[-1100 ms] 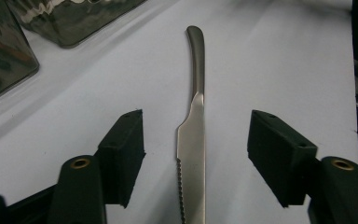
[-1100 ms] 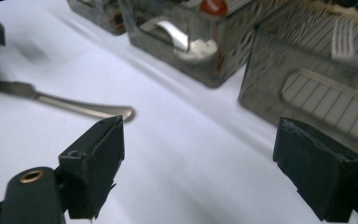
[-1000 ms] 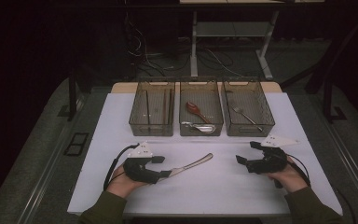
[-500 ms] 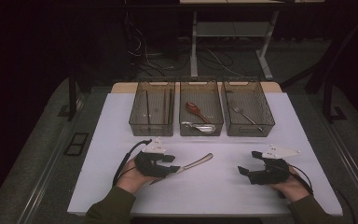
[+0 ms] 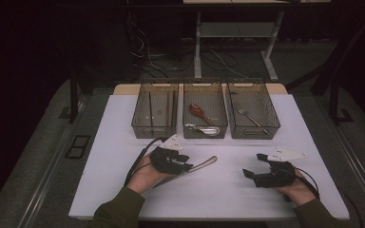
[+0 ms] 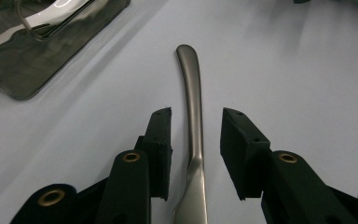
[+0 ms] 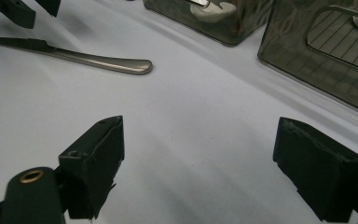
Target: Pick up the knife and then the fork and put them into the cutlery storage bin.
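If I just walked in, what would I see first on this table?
First, the silver knife lying on the white table, its handle between the left gripper's jaws, which have just been closing but do not press on it yet. Behind it stand three see-through bins in a row; the middle bin holds a red spoon. The right gripper waits open at the right.

Brushed matt metal knife; matt black rubbery gripper pads; smoky translucent plastic bins; smooth white tabletop.
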